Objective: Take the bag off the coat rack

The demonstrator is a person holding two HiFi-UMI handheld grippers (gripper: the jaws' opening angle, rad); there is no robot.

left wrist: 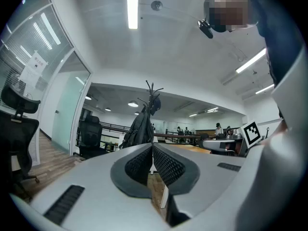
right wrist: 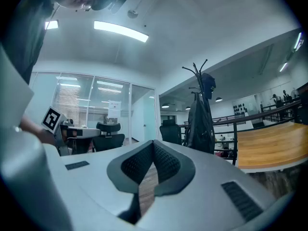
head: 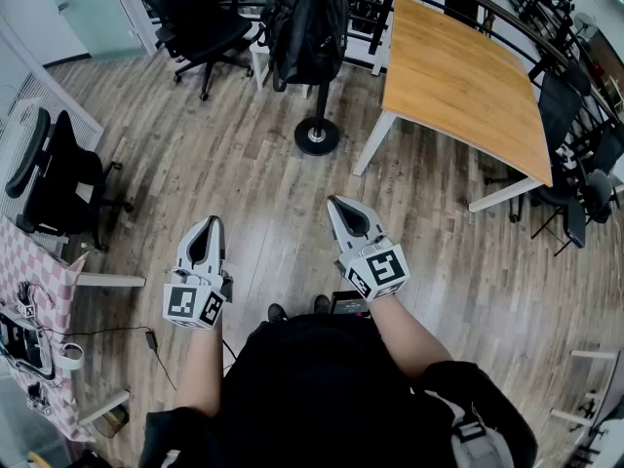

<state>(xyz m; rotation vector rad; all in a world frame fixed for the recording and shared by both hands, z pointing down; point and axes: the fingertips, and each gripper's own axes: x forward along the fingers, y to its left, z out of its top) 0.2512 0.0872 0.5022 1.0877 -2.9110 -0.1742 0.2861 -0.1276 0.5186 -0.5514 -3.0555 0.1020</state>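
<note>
- While I stood facing the coat rack point(head: 317, 136), both of my grippers were held out level above the wood-plank floor point(head: 244, 164), in the lower middle of the head view.
- My left gripper point(head: 208, 222) lay left of centre in the head view. In the left gripper view its two jaws were pressed together at the tips, with nothing caught between them.
- My right gripper point(head: 337, 203) lay just right of centre, with its tip slightly higher in the frame than the left one's. In the right gripper view its jaws also met at the tips and pinched nothing.
- The bag point(head: 307, 22), a black backpack, hung on the coat rack at the top centre of the head view, well apart from both grippers. The rack's round base rested on the floor below it.
- Seen in the left gripper view, the bag appeared at centre frame just above the closed jaws, beneath the rack's prongs. Seen in the right gripper view, it hung right of centre.
- A wooden table point(head: 458, 66) with white legs filled the upper right of the head view, just beside the rack.
- One black office chair point(head: 195, 22) stood at the upper left, near the bag, and a second black chair point(head: 58, 178) stood at the left edge.
- A pink-checked surface point(head: 44, 271) with cables on it lay along the lower left edge.
</note>
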